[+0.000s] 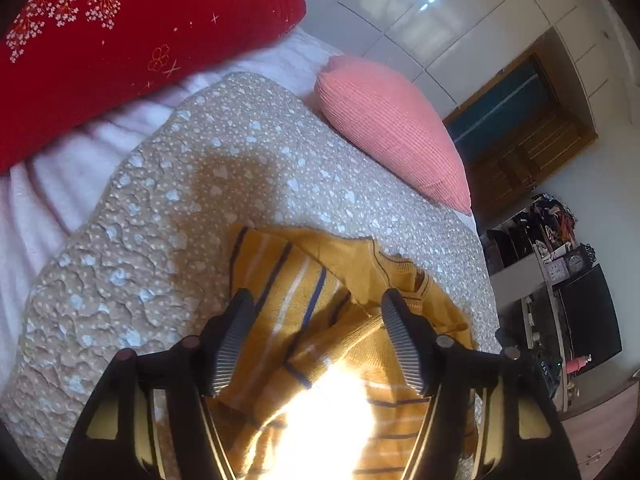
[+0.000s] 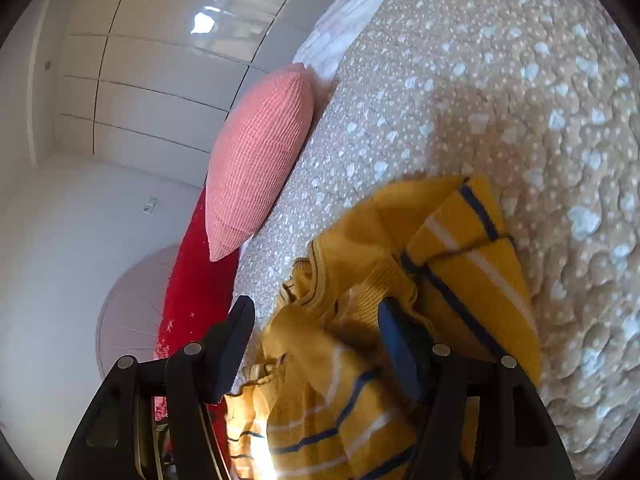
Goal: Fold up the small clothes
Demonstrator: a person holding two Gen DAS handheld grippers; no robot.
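- Bedroom setting: a quilted beige bedspread (image 1: pixel 168 208) dotted with pale hearts is the work surface, with glossy white wardrobe panels behind.
- On the left gripper (image 1: pixel 316 332), the fingers (image 1: pixel 234 336) stand well apart, clamped on nothing; they hover just above the yellow sweater (image 1: pixel 304 304), one ribbed pad over its striped part and the other near the neckline.
- On the right gripper (image 2: pixel 316 340), the fingers are also spread and holding nothing; the right-hand one (image 2: pixel 396 344) sits against or into the bunched knit, while the other hangs clear off the bed's side. Whether the pad actually presses the cloth I cannot tell.
- That yellow sweater (image 2: pixel 472 264), striped navy and white, lies on the bedspread crumpled, with a sleeve or side flap turned over the body and the collar rucked up.
- Strong sun glare washes out the lower part of the garment in the left view.
- Farther out, a pink ribbed cushion (image 1: pixel 392 128) rests at the bed's edge and a red floral pillow (image 1: pixel 120 40) lies beyond the white sheet.
- Judged step: an early or middle fold, the garment not yet squared.
- Next move probably calls for each gripper to close on an edge, pull the cloth flat, then lay one side over.
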